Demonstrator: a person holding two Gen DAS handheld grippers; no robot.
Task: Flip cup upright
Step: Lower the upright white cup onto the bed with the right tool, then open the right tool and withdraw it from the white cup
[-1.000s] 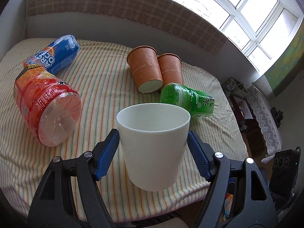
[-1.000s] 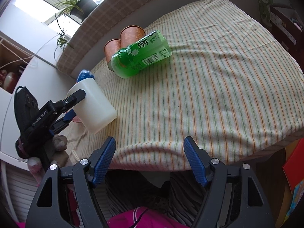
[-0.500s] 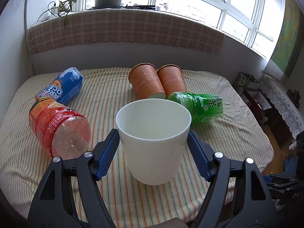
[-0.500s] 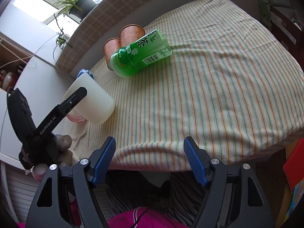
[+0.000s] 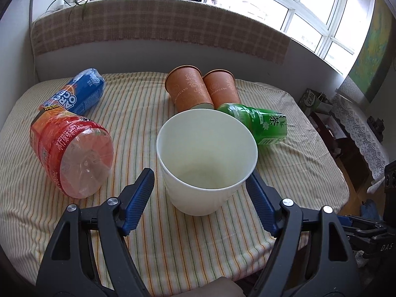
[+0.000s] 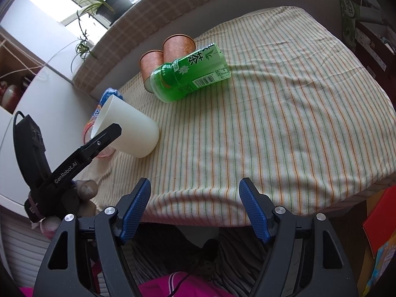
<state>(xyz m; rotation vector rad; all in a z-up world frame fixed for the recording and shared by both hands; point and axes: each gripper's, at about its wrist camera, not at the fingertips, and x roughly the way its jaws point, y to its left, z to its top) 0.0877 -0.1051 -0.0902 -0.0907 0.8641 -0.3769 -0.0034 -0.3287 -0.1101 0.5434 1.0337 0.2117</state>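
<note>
A plain white cup (image 5: 206, 159) stands mouth up on the striped tablecloth (image 5: 138, 123), empty inside; it also shows in the right wrist view (image 6: 128, 128). My left gripper (image 5: 200, 200) is open, its blue fingers (image 5: 138, 195) on either side of the cup's lower half with small gaps, not touching. In the right wrist view the left gripper (image 6: 74, 163) appears from the side, next to the cup. My right gripper (image 6: 194, 208) is open and empty, at the table's front edge, away from the cup.
Two orange paper cups (image 5: 190, 89) lie on their sides behind the white cup, with a green tea bottle (image 5: 259, 121) beside them. A red bottle (image 5: 71, 153) and a blue bottle (image 5: 76, 94) lie at the left. The wall and windowsill are behind.
The left gripper has tilted the cup from leaning to standing on the cloth, and its fingers have opened off the cup's sides. The right gripper has not moved.
</note>
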